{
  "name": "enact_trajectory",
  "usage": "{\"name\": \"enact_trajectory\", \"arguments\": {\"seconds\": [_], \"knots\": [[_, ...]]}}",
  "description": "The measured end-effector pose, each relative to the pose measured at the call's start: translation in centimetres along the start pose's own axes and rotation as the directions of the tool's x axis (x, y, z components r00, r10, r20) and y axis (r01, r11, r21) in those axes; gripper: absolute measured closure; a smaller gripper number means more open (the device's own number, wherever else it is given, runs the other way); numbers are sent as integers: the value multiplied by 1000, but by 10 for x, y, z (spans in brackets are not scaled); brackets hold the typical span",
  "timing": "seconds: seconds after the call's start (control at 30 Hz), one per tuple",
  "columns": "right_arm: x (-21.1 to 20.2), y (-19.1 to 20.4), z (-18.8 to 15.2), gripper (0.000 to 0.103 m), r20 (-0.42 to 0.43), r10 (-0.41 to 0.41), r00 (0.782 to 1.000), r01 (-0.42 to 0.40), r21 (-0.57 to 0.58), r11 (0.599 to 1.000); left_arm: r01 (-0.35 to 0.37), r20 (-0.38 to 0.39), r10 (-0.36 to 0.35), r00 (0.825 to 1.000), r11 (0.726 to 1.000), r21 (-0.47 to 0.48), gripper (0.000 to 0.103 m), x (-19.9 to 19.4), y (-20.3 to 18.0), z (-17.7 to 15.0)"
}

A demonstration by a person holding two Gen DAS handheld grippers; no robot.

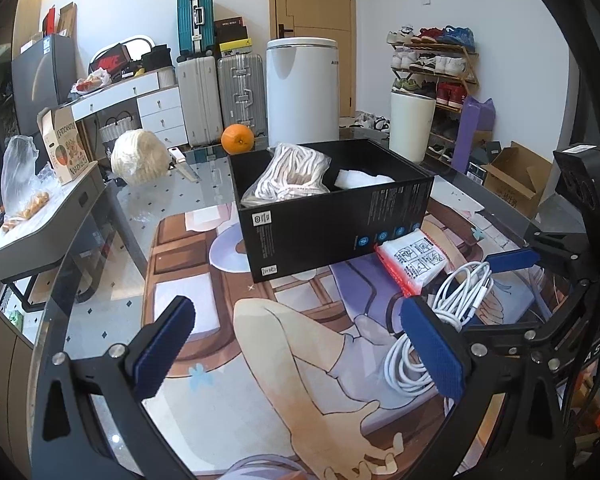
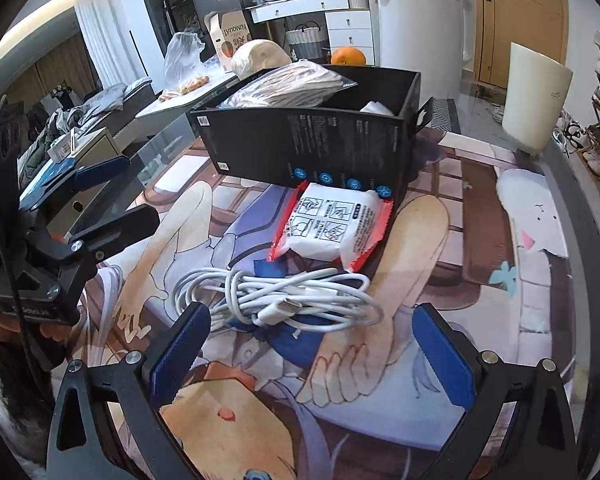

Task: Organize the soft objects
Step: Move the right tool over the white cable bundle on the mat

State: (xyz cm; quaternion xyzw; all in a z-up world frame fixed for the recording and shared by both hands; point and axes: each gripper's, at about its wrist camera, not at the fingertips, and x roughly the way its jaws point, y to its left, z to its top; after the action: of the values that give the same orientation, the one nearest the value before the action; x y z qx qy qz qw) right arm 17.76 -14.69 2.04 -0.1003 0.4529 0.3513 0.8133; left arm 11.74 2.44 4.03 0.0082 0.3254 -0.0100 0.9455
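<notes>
Cable [image 2: 284, 300], white and loosely coiled, lies on the surface [image 2: 480, 216] between the spread fingers of the right hand-held gripper [image 2: 312, 344], untouched. Just beyond it, a white packet [image 2: 332, 224] with red crimped edges leans against the black box [image 2: 312, 140]; its printed pictograms and text are too small to read. Inside the box sit a clear bag of white rope [image 1: 288, 176] and something white [image 1: 364, 179], mostly hidden by the wall. The left hand-held gripper [image 1: 300, 344] is also spread wide, empty, over the printed cartoon mat [image 1: 284, 344]. Behind are suitcases [image 1: 220, 92], a shoe rack [image 1: 436, 64], an orange [image 1: 238, 140], and a white appliance [image 2: 420, 20] with unreadable lettering.
</notes>
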Motion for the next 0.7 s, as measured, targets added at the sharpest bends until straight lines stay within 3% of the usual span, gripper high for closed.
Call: {"name": "enact_trajectory", "arguments": {"seconds": [0.47,0.7], "knots": [[8,-1,7,1,-42,-53,998,53,-22,998,6,-8,-6,1000,1000,-6,0,2,3,-1],[1,-18,0,1,-53,-131,990,129,-39,991,11,-9,-11,1000,1000,-13,0,2,4,-1]]}}
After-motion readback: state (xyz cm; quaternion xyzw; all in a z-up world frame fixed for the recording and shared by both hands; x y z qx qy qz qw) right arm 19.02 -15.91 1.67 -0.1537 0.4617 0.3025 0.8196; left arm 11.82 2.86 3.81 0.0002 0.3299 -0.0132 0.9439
